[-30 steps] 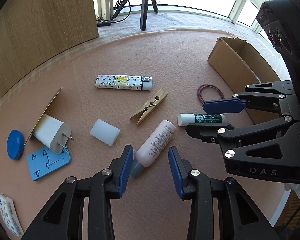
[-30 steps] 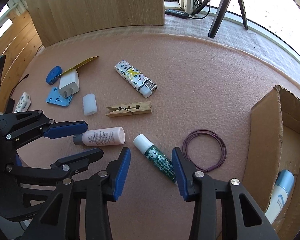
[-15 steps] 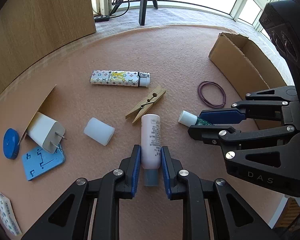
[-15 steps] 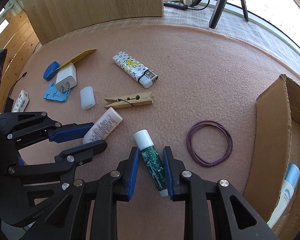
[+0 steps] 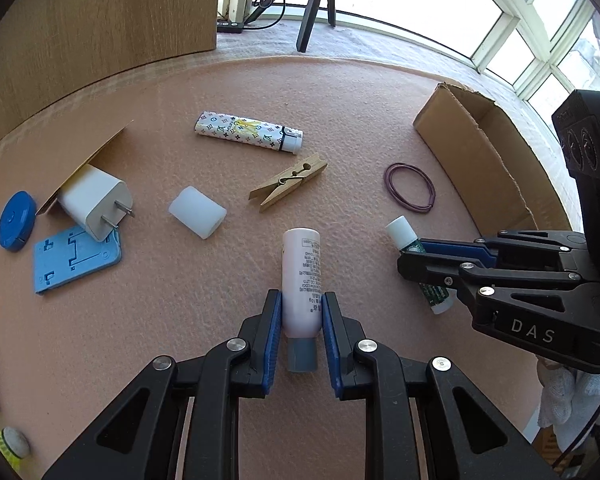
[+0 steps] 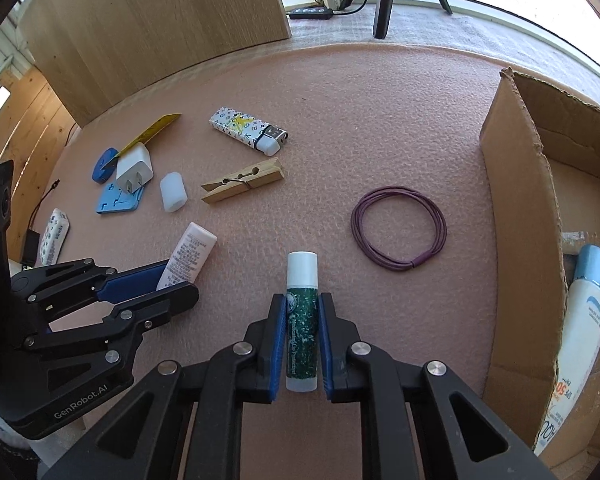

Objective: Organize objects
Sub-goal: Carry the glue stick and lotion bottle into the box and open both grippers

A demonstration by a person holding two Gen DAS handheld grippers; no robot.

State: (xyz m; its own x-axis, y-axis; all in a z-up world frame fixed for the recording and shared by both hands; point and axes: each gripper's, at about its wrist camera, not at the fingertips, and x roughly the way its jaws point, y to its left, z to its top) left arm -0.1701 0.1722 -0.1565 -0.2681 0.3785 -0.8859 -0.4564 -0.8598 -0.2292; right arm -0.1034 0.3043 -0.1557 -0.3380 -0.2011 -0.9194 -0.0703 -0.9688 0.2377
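On the pink mat, both grippers sit low over their picks. Left gripper (image 5: 299, 312) is clamped on the pink bottle (image 5: 301, 280), pads pressing its lower body just above the grey cap, the bottle still lying on the mat. Right gripper (image 6: 301, 336) has the green lip balm (image 6: 301, 320) between its pads and its jaws are closing on it; the white cap pokes out ahead. The cardboard box (image 6: 516, 216) stands open to the right, a sunscreen tube (image 6: 584, 320) already inside.

Risks, as I judge them: both items are round and smooth, so either could roll or swivel in the pads on the lift. The two grippers sit near each other, so lifting together could make them bump. The purple cord loop (image 6: 398, 234) lies between balm and box and could snag.

A second ago both sets of jaws stood wide, with the bottle lying slantwise; now it lines up with the left fingers, and the balm with the right
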